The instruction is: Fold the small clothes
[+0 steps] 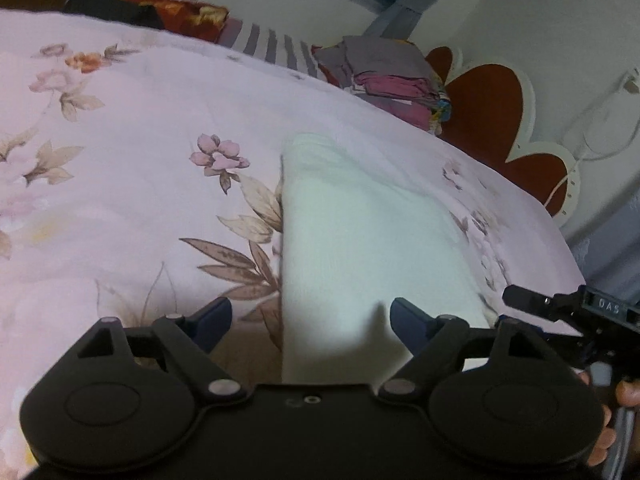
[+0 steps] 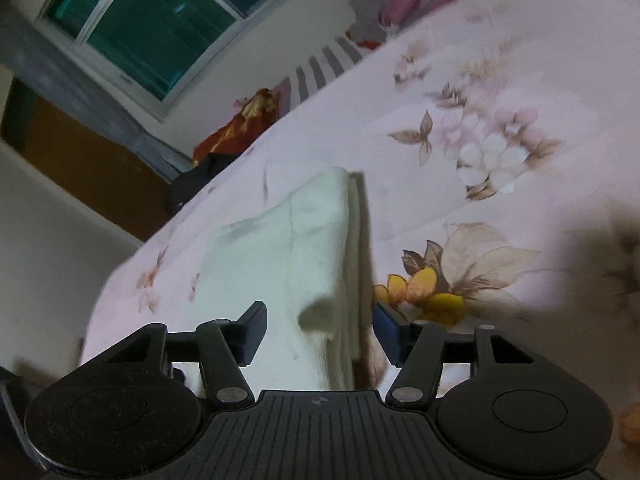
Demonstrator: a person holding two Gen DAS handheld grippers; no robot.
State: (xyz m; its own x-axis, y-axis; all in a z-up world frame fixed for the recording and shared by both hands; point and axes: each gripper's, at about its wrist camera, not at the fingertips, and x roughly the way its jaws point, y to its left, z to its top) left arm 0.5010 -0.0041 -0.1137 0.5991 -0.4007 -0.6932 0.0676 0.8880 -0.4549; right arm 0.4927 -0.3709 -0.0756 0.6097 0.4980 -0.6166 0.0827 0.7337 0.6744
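Both tongs, left gripper (image 1: 311, 322) and right gripper (image 2: 318, 332), are gaping, gripping nothing. The folded white garment (image 1: 360, 232) is lying at twelve o'clock; smooth edges before stacking.

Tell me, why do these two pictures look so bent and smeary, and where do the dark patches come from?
Left wrist view: the fisheye lens bows the floral bedsheet; the white folded cloth looks soft and washed out, and the left gripper shadows its near end. Right wrist view: the scene is tilted, the window frame curves, the cloth's edges smear, and a dark shadow covers the sheet at right.
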